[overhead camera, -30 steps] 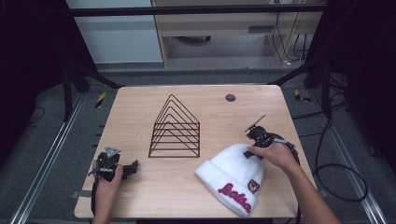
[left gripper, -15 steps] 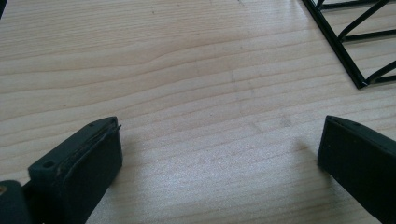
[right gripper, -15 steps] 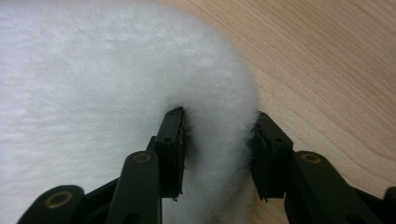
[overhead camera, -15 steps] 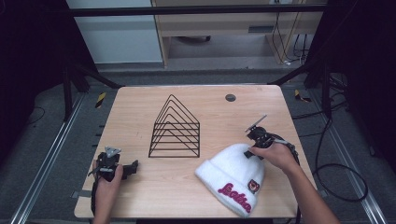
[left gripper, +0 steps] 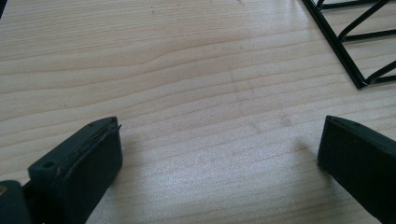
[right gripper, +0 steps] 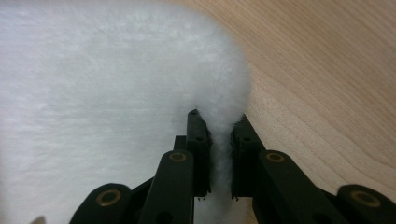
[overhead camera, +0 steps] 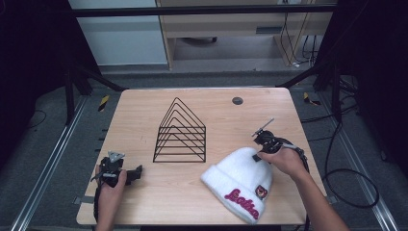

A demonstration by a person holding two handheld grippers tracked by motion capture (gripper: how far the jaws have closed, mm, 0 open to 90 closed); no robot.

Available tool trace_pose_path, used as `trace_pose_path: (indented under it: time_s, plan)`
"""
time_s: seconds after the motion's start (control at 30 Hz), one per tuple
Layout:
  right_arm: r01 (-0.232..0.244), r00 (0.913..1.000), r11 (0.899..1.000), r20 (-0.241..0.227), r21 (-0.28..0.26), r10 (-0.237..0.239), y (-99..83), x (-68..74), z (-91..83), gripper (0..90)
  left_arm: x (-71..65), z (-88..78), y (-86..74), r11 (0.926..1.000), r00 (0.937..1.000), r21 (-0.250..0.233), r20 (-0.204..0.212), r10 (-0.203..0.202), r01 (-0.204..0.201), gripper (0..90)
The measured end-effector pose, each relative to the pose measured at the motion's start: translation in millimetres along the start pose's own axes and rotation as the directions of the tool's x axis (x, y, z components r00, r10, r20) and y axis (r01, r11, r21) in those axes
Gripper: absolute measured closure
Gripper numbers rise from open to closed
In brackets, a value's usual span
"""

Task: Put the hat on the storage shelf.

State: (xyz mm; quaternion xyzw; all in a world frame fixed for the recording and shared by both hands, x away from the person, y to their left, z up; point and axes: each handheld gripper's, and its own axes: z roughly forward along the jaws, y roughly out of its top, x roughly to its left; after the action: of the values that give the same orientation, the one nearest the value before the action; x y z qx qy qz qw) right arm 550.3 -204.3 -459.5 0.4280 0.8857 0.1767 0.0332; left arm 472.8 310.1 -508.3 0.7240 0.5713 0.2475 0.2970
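A white knit hat with red lettering lies at the front right of the wooden table. My right gripper sits at the hat's far right edge. In the right gripper view its jaws have just been closing and are now shut on a fold of the hat's fuzzy fabric, with the right gripper pinching the edge against the table. My left gripper rests on the table at the front left, held by a hand. It stands open, and the left gripper has only bare wood between its fingers.
A black wire rack shaped like nested triangles stands mid-table, and its corner shows ahead of the left gripper. A small dark disc lies near the far edge. Cables trail off the right side.
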Motion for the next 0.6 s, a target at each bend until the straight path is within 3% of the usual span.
trace_pose_path:
  time_s: [0.3, 0.37, 0.47, 0.53, 0.6]
  plan:
    - [0.053, 0.9986, 0.992, 0.004, -0.118, -0.053, 0.1, 17.0, -40.2, 83.5, 0.0, 0.0, 0.0, 1.0, 1.0, -0.001, 0.0, 0.0, 0.0, 0.0]
    - [0.08, 0.9967, 0.983, 0.001, -0.167, -0.081, 0.0, 26.6, -55.7, 83.7, 0.0, 0.0, 0.0, 1.0, 1.0, 0.0, 0.0, 0.0, 0.0, 0.0]
    - [0.098, 0.9951, 0.976, 0.004, -0.195, -0.099, 0.3, 33.6, -66.2, 83.9, 0.0, 0.0, 0.0, 1.0, 1.0, 0.0, 0.0, 0.0, 0.0, 0.0]
    - [0.138, 0.9901, 0.961, 0.008, -0.241, -0.14, 2.0, 45.2, -82.7, 84.1, 0.0, 0.0, 0.0, 1.0, 1.0, 0.0, 0.0, 0.0, 0.0, 0.0]
    - [0.149, 0.9885, 0.956, 0.011, -0.254, -0.151, 2.8, 49.5, -88.4, 84.2, 0.0, 0.0, 0.0, 1.0, 1.0, 0.0, 0.0, 0.0, 0.0, 0.0]
